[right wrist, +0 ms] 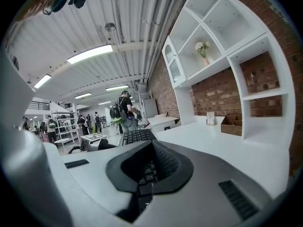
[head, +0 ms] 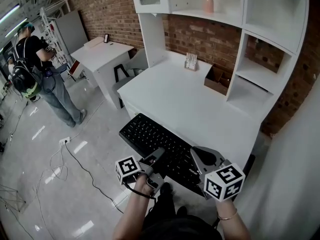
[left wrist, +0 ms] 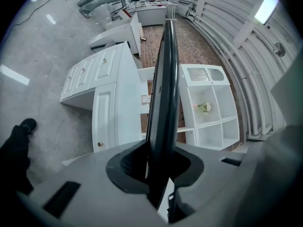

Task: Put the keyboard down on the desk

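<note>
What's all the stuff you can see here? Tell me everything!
Keyboard: one, black, held at the desk's front edge.
Desk: one, white, against the brick wall.
Vase: one, pink, top shelf.
Box: one, brown, back of desk.
Small table: one, white, far left.
Person: one, dark shirt, far left.
Left tongs: one, grey, shut on keyboard's edge.
Right tongs: one, grey, shut, over keyboard's right end.
</note>
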`<state>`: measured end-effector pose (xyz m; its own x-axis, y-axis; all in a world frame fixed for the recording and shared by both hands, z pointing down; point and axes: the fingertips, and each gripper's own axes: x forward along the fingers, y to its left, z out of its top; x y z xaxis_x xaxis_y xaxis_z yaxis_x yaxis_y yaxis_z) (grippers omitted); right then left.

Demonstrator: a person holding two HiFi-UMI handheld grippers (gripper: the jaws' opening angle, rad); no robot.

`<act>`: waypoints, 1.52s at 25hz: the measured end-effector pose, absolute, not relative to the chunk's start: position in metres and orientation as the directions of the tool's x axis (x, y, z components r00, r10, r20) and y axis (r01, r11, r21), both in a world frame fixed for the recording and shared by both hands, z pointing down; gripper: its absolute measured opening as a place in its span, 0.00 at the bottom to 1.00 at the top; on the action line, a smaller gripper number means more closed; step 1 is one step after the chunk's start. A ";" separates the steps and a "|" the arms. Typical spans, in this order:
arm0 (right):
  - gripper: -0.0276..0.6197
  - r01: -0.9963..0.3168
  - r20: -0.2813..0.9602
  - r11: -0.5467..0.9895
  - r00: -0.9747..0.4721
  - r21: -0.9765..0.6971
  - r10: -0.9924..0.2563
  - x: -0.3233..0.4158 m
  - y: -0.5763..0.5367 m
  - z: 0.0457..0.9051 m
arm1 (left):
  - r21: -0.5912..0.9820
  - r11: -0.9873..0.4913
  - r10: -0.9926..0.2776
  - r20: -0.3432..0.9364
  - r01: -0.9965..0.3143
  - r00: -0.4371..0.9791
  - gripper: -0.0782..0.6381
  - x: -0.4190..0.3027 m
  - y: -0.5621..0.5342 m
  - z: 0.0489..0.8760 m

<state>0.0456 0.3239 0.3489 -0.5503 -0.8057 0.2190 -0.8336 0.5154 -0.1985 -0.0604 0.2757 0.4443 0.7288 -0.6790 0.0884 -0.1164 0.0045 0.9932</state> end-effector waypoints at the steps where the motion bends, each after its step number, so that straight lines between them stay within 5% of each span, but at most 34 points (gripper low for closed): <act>1: 0.05 -0.831 0.221 0.519 -0.554 -0.201 -0.802 0.042 0.315 0.350 | 0.993 0.007 -0.681 0.090 -0.116 0.727 0.22 -0.061 0.269 0.446; 38: 0.05 -0.902 0.246 0.388 -0.426 -0.188 -0.871 -0.032 -0.048 0.382 | 0.997 0.010 -0.609 0.071 -0.082 0.790 0.22 -0.117 -0.085 0.459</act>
<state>-0.0320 -0.0478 0.3815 -0.4258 -0.8707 0.2461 -0.9022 0.3880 -0.1883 -0.1172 -0.0852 0.4585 0.7899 -0.6091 0.0709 -0.0819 0.0098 0.9966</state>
